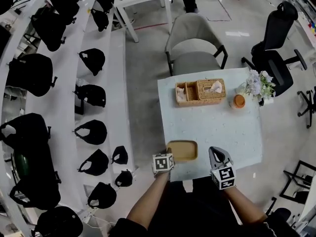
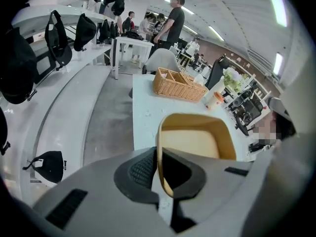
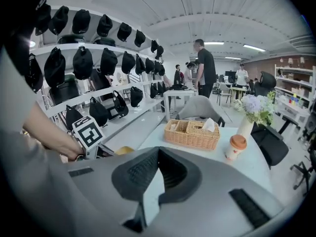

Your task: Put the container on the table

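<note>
The left gripper (image 1: 168, 149) is pinching, jaws nearly closed, the thin near-left rim of the shallow tan rectangular container with rounded corners (image 1: 182, 150). The tray is reaching out ahead of those jaws, over the near edge of the pale square table (image 1: 222, 127). Whether its base is touching the top, I cannot tell.

The right gripper (image 1: 215, 153) is hanging just to the right of it, jaws together and gripping nothing.

The container is looking light and stiff, probably smooth plastic, and it appears empty. A one-sided grip on the rim may let it tip or slide, so a hold on the wall's middle, kept level, seems safest.

Farther ahead of both grippers, a woven wicker basket with tissues (image 1: 200, 92), a paper cup with an orange lid (image 1: 239, 101) and a small vase of pale flowers (image 1: 256, 85) are sitting on the table's far side, well apart from the container. Beyond it a grey armchair (image 1: 195, 43) is standing; off to the left, white shelves of black caps and bags (image 1: 64, 107) are lining the room.
</note>
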`<state>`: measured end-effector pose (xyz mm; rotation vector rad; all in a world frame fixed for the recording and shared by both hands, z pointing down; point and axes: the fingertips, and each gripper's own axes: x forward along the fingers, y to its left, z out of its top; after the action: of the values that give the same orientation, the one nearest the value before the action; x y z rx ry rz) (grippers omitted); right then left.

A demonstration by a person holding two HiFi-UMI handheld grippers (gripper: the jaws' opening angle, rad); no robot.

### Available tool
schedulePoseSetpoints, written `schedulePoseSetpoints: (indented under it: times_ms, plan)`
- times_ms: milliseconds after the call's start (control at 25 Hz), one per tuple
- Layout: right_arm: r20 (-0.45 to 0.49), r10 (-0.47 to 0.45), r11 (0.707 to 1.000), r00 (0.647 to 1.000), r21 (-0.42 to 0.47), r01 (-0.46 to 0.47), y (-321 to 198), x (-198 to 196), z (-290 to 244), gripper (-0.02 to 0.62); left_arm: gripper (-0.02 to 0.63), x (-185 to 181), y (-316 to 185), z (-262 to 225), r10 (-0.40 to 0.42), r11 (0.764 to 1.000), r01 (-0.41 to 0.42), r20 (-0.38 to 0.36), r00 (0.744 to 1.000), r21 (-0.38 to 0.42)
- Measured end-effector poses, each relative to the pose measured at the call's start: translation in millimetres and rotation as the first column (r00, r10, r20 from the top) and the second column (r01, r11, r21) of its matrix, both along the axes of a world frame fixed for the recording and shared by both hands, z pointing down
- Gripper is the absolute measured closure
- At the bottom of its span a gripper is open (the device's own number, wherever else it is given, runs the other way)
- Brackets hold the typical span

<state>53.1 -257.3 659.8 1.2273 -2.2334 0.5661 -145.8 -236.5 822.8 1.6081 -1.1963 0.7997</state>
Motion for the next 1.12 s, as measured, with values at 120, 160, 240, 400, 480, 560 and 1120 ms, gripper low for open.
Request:
schedulePoseSetpoints:
  times_ms: [120,160,240,400,480,560,1120]
  plan:
    - [-0.006,0.002,1.0,1.0,-0.005,-0.002,-7.4,-4.7,7.6,0.597,0.595,0.6,-13.8,11.4,0.005,1.0,-0.005,0.0,1.0,0.0]
    - [-0.008,0.009,1.0,1.0,-0.01,-0.009,-8.4,-5.6,9.7,0.597,0.595,0.4,-16.1,15.2,0.007,1.0,-0.007,0.001,1.0,-0.004]
    - [-0.012,0.023,0.999,1.0,-0.022,-0.023,-9.1,-6.8,14.1,0.597,0.595,-1.3,-19.2,22.7,0.006,1.0,-0.006,0.002,1.0,-0.013]
    - [-0.026,0.035,0.998,0.999,-0.044,-0.036,-12.3,-7.8,22.9,0.597,0.595,-4.7,-28.6,36.0,-0.013,1.0,0.013,-0.007,1.0,-0.021]
    - [-0.033,0.039,0.998,0.999,-0.053,-0.041,-13.2,-6.9,26.2,0.597,0.595,-4.1,-31.2,41.5,-0.01,1.0,0.009,-0.011,1.0,-0.029]
    - [-0.035,0.046,0.997,0.998,-0.061,-0.048,-14.0,-7.3,29.3,0.597,0.595,-3.6,-33.1,47.6,0.003,0.999,-0.003,-0.012,1.0,-0.037]
    - [-0.044,0.067,0.991,0.997,-0.115,-0.071,-4.3,-12.1,44.3,0.597,0.594,6.3,-50.9,76.2,0.062,0.996,-0.062,-0.005,0.998,-0.065]
